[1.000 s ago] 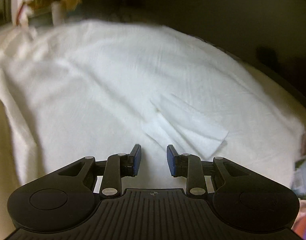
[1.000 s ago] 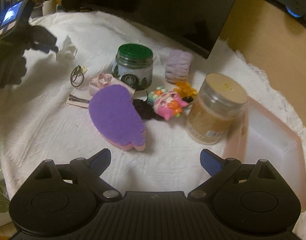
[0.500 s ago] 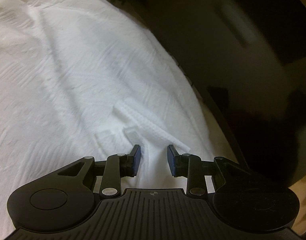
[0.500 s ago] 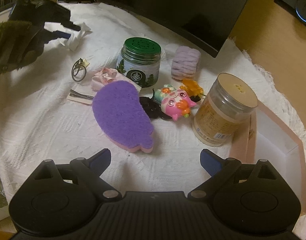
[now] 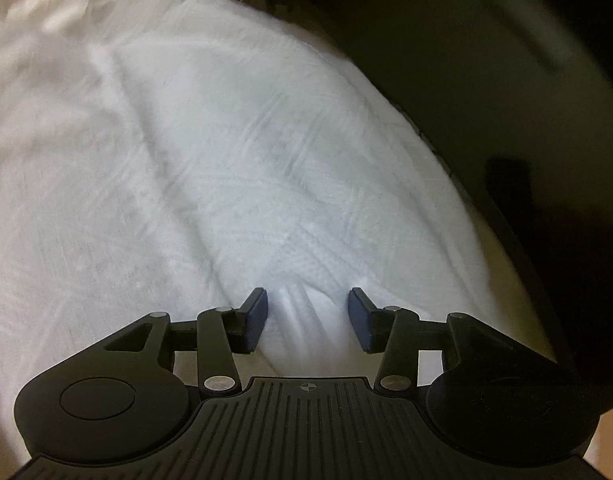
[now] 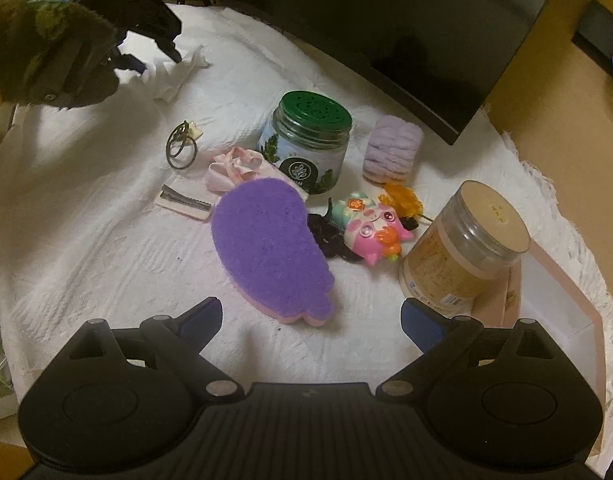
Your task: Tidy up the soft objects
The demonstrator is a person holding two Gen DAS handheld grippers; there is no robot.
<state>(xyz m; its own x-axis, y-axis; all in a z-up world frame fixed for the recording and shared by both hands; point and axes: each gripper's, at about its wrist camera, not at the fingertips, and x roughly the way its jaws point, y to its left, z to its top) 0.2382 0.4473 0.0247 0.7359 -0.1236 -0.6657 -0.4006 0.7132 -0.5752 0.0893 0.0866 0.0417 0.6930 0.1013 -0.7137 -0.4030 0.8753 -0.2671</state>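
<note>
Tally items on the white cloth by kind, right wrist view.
Jars: 2 (green-lid jar, tan-lid jar)
Sponge: 1 (purple sponge)
Toy: 1 (pink toy)
Rolled cloth: 1 (lavender roll)
Crumpled tissue: 1 (tissue)
Total: 6

- The left gripper (image 5: 308,314) is angling downward, its jaws opening, pads pressing on nothing.
- The right gripper (image 6: 310,316) is hovering, tilting downward, jaws spread wide and holding nothing.
</note>
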